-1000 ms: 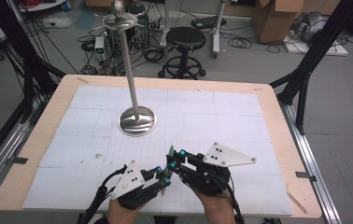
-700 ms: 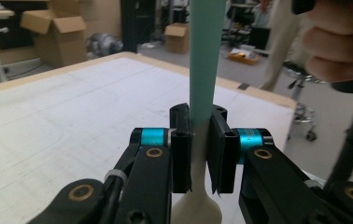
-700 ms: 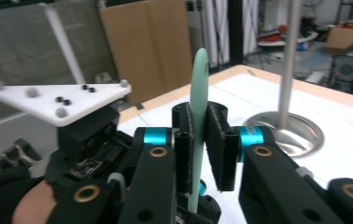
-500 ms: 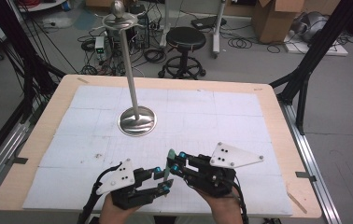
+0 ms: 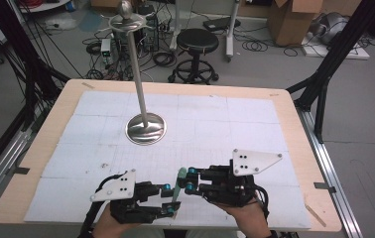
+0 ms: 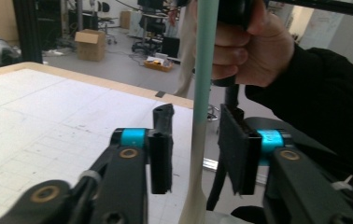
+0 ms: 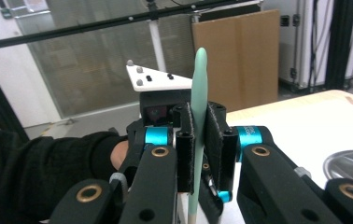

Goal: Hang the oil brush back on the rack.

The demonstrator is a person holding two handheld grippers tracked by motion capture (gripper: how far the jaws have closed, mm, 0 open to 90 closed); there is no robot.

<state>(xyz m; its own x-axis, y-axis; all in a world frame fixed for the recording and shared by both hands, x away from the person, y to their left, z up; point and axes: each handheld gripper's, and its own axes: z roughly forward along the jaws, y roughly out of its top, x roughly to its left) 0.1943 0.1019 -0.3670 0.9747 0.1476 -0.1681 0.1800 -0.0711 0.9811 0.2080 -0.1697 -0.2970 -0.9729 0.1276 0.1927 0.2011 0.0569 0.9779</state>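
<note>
A thin mint-green stick (image 5: 179, 179) stands upright near the table's front edge. My right gripper (image 5: 184, 179) is shut on it, with both pads pressed flat against the stick (image 7: 199, 79). My left gripper (image 5: 171, 199) faces the right one from the left. Its jaws have just been closing, with the stick (image 6: 206, 70) between them. There is still a gap on each side, and neither of the pads (image 6: 160, 158) touches the stick. In the left gripper view, the hand (image 6: 254, 42) that holds the right gripper is close behind the stick.
A metal stand with a round base (image 5: 146, 128) and a tall pole rises from the middle of the white gridded mat (image 5: 235, 124). Its base also appears at the right edge of the right gripper view (image 7: 352, 163). Beyond the table are a stool (image 5: 196, 42) and cables.
Both hands stay almost where they were. The left gripper's jaws stand wider around the green stick than a second ago. The right gripper keeps its grip.
</note>
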